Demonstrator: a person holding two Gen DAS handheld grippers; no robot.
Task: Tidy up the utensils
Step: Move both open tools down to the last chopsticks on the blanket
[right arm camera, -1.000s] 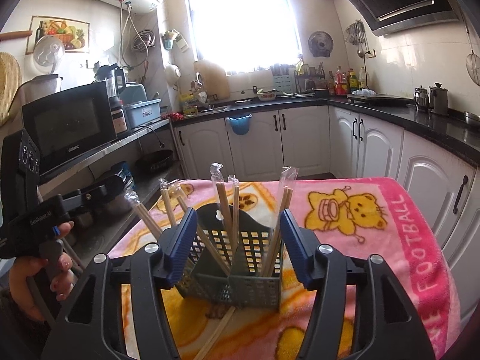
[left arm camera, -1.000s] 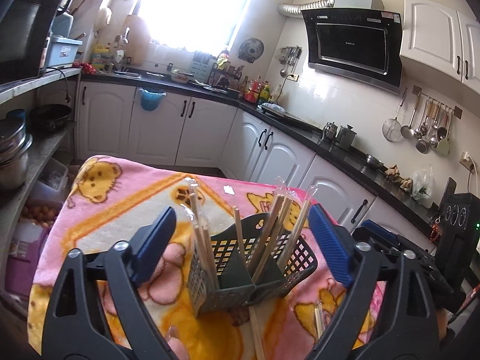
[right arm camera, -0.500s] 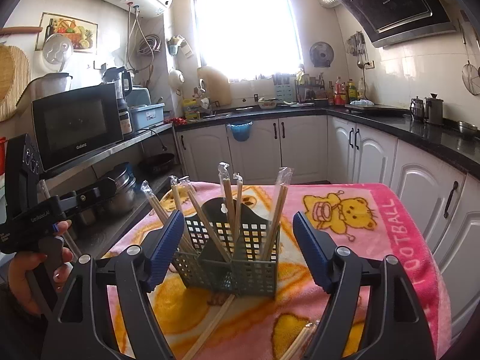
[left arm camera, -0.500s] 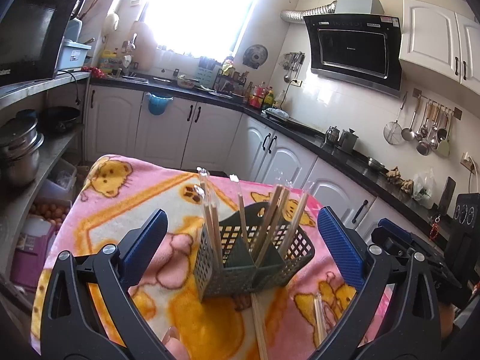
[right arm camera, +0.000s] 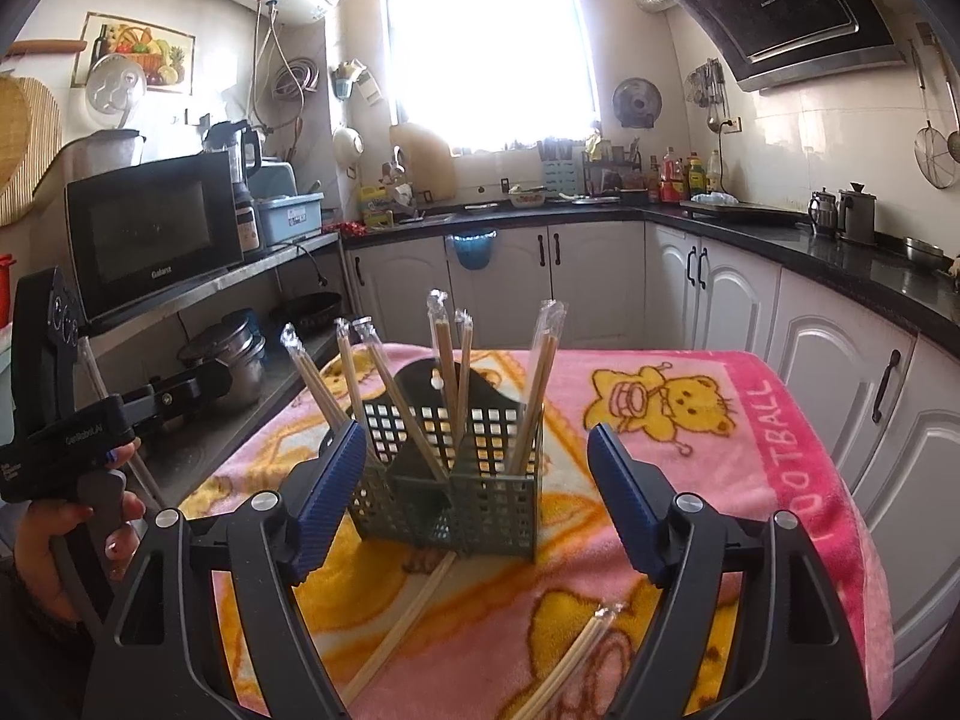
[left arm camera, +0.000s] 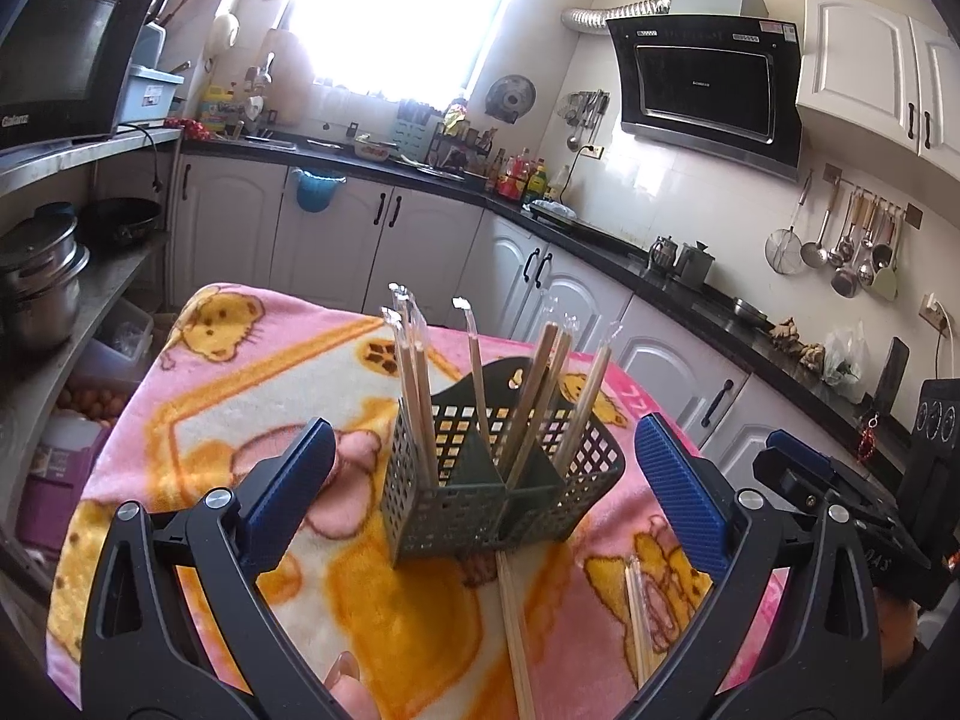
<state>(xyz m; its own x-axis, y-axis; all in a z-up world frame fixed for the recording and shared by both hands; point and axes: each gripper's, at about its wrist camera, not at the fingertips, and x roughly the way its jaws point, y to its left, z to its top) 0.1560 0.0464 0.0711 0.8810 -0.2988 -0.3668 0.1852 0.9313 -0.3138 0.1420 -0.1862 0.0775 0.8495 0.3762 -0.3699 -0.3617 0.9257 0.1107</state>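
We see a grey-green slotted utensil caddy [right arm camera: 456, 480] standing upright on the pink cartoon blanket [right arm camera: 690, 450] that covers the bench. Its compartments hold several pairs of wrapped wooden chopsticks [right arm camera: 447, 360], upright or leaning outward, their clear wrapper tips poking above the rim. On the blanket nearer to us lie two more pairs: one loose pair [right arm camera: 402, 630] running out from under the caddy's near edge, another wrapped pair [right arm camera: 576, 654] to its right.
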